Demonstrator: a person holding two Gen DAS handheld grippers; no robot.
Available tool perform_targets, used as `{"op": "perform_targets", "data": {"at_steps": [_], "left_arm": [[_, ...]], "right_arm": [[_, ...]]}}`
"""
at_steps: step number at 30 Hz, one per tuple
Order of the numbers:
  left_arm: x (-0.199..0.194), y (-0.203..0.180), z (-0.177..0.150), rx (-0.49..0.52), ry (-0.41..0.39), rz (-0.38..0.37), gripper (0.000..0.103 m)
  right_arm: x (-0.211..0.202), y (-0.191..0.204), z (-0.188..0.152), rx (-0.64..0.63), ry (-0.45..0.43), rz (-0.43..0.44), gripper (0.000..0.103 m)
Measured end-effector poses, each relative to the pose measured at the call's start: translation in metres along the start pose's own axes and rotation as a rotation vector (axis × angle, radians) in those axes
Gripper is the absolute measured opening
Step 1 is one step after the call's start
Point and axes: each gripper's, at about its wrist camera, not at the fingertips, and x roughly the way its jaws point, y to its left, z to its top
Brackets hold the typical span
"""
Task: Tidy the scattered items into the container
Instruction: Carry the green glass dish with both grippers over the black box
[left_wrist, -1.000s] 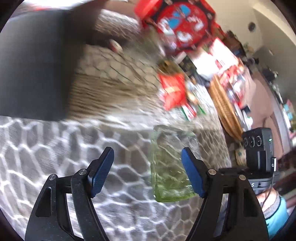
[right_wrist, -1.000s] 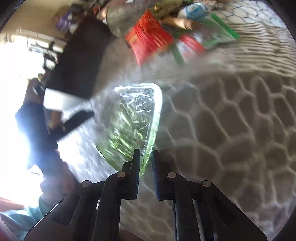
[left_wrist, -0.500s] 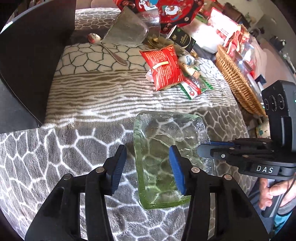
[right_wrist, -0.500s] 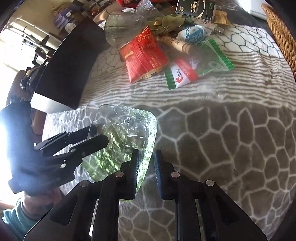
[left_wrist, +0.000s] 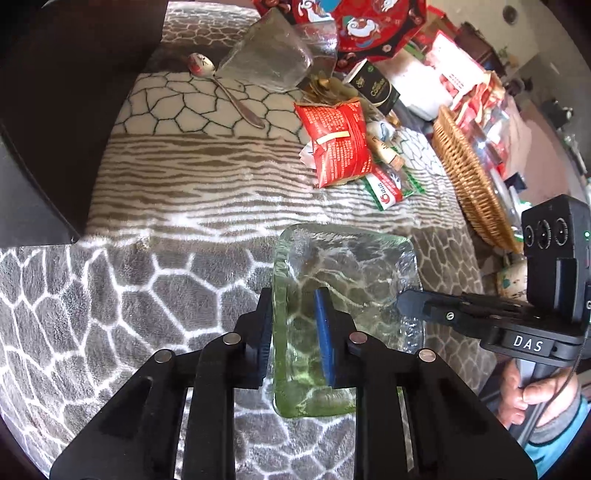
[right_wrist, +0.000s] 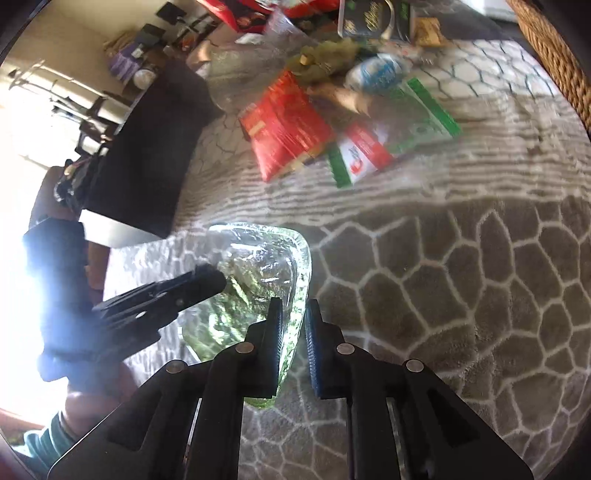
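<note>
step: place glass dish | left fingers and right fingers closed on opposite rims | keep level, lower together near red packet

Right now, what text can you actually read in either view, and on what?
"DAS": white letters on the right tool's body.
Black box: gold script, too small to read.
Red packet: print too small.
Green-and-red sachet: red logo and characters, not legible.
</note>
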Motion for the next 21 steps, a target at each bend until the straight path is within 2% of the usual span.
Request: {"op": "perform_targets", "data": {"at_steps": [2, 4, 5, 10, 11, 15, 21], "left_arm": [[0.004, -0.001, -0.001, 0.03, -0.001, 0.021, 0.02], [0.003, 0.001, 0.001, 0.023, -0.008, -0.004, 0.019], [0.003, 0.003, 0.001, 0.01, -0.011, -0.023, 0.021], [-0.005, 0.004, -0.005, -0.013, -0.044, -0.022, 0.019], [-0.01, 0.002, -0.005, -0.01, -0.06, -0.02, 0.02], [-0.044, -0.013, 0.001, 0.028, -0.143, -0.007, 0.019], [-0.112, -0.024, 0.025, 0.048, -0.278, -0.03, 0.019]], "right_arm": [[0.008, 0.002, 0.001, -0.018, 0.04, -0.025, 0.016], [0.013, -0.004, 0.001, 0.036, 0.048, 0.003, 0.024], [0.013, -0.006, 0.003, 0.054, 0.04, 0.02, 0.024], [0.008, -0.007, 0.001, 0.068, -0.001, 0.02, 0.013], [0.003, -0.005, 0.0, 0.066, -0.018, 0.028, 0.013], [-0.021, 0.01, 0.006, 0.039, -0.081, 0.052, 0.013], [-0.068, 0.047, 0.031, -0.027, -0.188, 0.106, 0.013]]}}
